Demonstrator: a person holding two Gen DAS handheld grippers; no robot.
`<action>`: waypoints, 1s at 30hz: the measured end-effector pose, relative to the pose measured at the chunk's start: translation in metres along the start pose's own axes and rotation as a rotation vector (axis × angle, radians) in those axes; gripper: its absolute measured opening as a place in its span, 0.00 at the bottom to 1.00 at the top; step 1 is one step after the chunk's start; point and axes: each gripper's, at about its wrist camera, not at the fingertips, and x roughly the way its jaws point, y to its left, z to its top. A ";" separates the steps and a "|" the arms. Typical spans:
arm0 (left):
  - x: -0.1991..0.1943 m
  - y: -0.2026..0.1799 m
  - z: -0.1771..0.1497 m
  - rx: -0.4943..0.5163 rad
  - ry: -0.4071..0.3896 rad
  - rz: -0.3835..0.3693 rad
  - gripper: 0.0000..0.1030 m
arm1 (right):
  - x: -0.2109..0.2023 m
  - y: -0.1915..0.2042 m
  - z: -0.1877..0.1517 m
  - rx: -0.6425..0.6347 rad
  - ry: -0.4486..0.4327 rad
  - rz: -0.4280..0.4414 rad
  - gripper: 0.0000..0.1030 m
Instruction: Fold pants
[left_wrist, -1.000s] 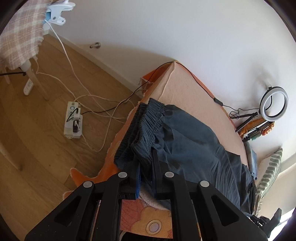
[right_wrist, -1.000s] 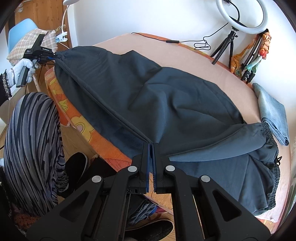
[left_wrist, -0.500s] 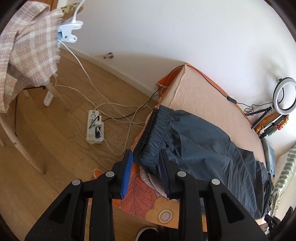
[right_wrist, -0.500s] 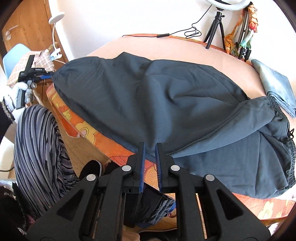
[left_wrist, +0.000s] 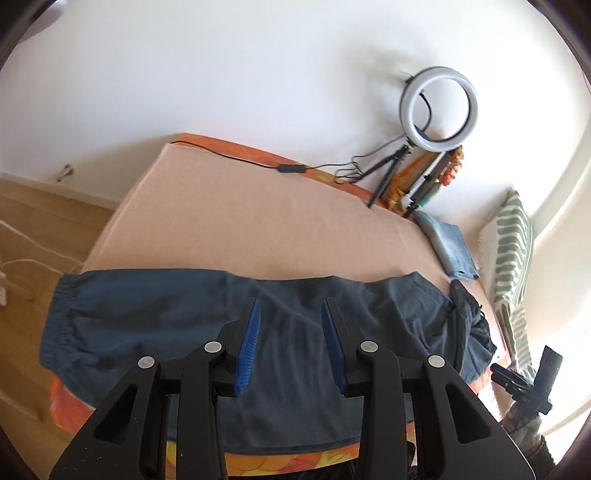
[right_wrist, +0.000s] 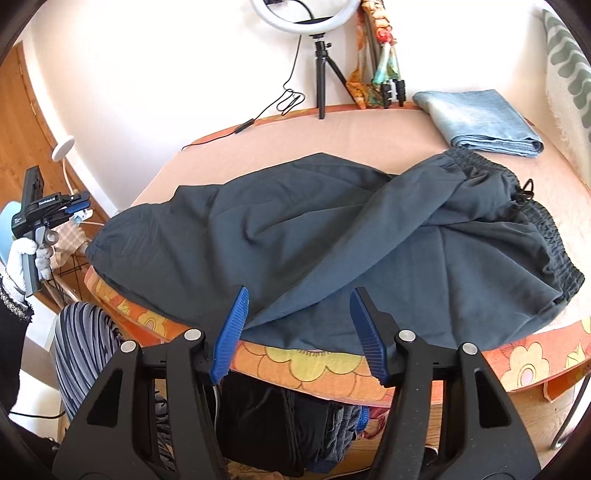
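Dark navy pants (right_wrist: 332, 236) lie along the near edge of a table with a peach cloth (right_wrist: 369, 136), legs stacked lengthwise, elastic waistband (right_wrist: 550, 236) at the right, cuffs at the left. They also show in the left wrist view (left_wrist: 184, 314), cuff at the left. My left gripper (left_wrist: 290, 321) is open and empty above the middle of the pants. My right gripper (right_wrist: 299, 306) is open and empty just above the pants' near edge. The left gripper also shows in the right wrist view (right_wrist: 79, 205), held off the table's left end.
Folded light blue jeans (right_wrist: 480, 118) lie at the table's far right. A ring light on a tripod (right_wrist: 317, 55) with its cable stands at the back edge. A floral orange cloth (right_wrist: 314, 362) hangs over the near edge. Clothes lie under the table.
Both grippers have let go of the pants and opened wide. The pants now lie flat on the table. The left gripper has swung from the cuff end to face the pants' middle.
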 end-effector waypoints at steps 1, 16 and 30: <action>0.006 -0.016 0.002 0.031 0.011 -0.019 0.32 | -0.004 -0.005 0.001 0.014 -0.009 -0.012 0.62; 0.122 -0.218 0.015 0.249 0.242 -0.324 0.56 | -0.040 -0.112 0.007 0.243 -0.070 -0.144 0.65; 0.288 -0.330 -0.022 0.199 0.563 -0.397 0.56 | -0.056 -0.189 -0.002 0.419 -0.108 -0.196 0.65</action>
